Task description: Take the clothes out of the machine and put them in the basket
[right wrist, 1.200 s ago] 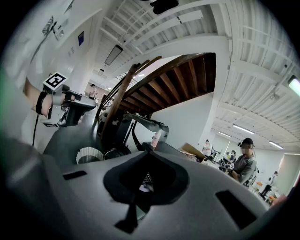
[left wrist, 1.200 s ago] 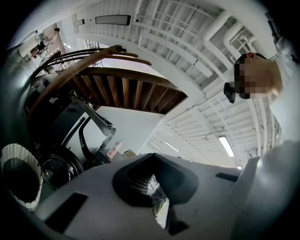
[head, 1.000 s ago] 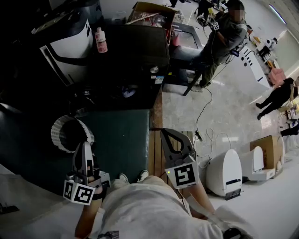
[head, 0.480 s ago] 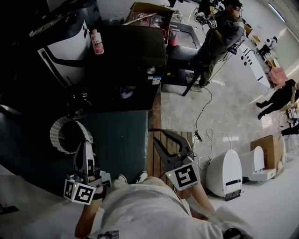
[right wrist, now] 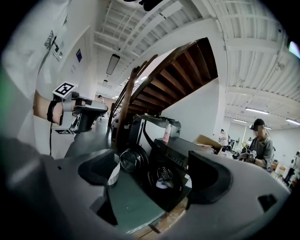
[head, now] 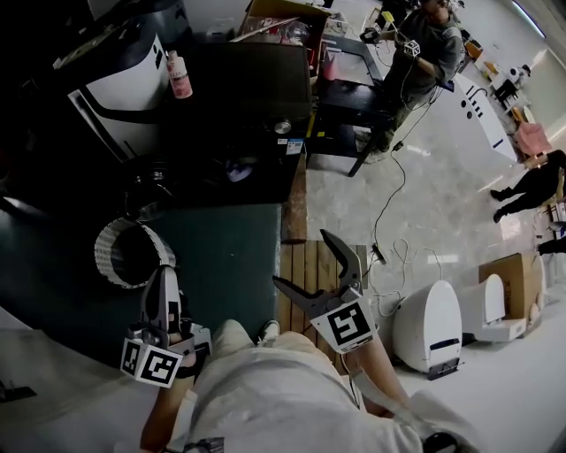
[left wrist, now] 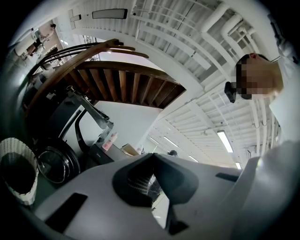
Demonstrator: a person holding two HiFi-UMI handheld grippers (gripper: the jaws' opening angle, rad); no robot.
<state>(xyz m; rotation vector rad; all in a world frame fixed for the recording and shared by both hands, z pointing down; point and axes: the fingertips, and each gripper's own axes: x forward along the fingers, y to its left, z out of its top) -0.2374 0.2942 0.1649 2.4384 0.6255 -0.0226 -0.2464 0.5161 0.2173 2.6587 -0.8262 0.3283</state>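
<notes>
The black washing machine [head: 252, 93] stands at the back with its round door [head: 146, 190] swung open. A pale garment [right wrist: 161, 183] lies inside the drum [head: 239, 168]. The white woven basket [head: 131, 252] sits on the green mat, left of the machine's front, and looks empty. My left gripper [head: 164, 285] hovers just in front of the basket, shut with nothing in it. My right gripper [head: 305, 259] is over the wooden boards to the right; its jaws are opening wide with nothing between them. In the right gripper view the right gripper [right wrist: 154, 171] faces the open drum from a distance.
A pink bottle [head: 178, 74] stands on the machine's top, and a cardboard box [head: 283, 22] lies behind it. A person [head: 424, 53] stands at a table at the back right. Cables [head: 389, 221] trail over the floor, and white appliances [head: 427, 323] stand to my right.
The right gripper's jaws have gone from shut to wide open and it has sunk a little. The left gripper has drifted slightly and stays shut.
</notes>
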